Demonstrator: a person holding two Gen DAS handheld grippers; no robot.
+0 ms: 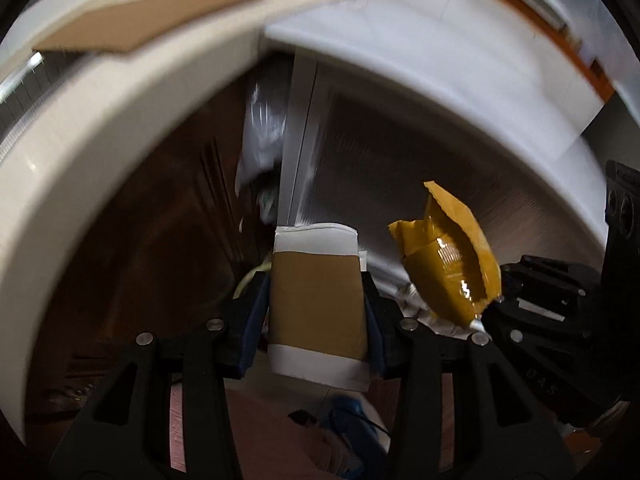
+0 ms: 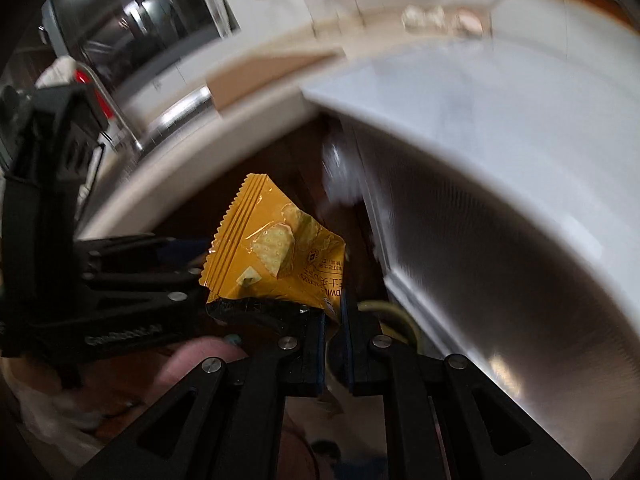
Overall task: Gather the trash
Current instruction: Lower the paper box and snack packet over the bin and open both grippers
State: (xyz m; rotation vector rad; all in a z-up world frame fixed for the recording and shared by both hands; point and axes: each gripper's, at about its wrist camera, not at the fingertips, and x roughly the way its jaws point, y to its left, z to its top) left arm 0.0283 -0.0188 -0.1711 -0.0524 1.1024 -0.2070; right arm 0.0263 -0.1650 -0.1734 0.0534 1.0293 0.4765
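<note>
while both hands carry trash: cup left, wrapper right

left gripper (image 1: 316, 300) clamps white paper cup (image 1: 318, 300) by its brown sleeve. right gripper (image 2: 335, 320) pinches yellow cracker wrapper (image 2: 272, 256), just right of the cup. only right view shows printed crackers; only left view shows the cup. white counter (image 1: 80, 152) edge arcs above both.

A cream bench (image 1: 80, 168) is seen curving across the left wrist view, with a brown card (image 1: 144, 24) lying flat on it. Just beside it a white bench (image 1: 420, 92) is seen, with dark ribbed panels (image 1: 400, 168) under it. Dark wood floor (image 1: 160, 240) is seen below. In the right wrist view a window (image 2: 152, 4) is shown, and blurred pale bits (image 2: 424, 16) rest far back.
</note>
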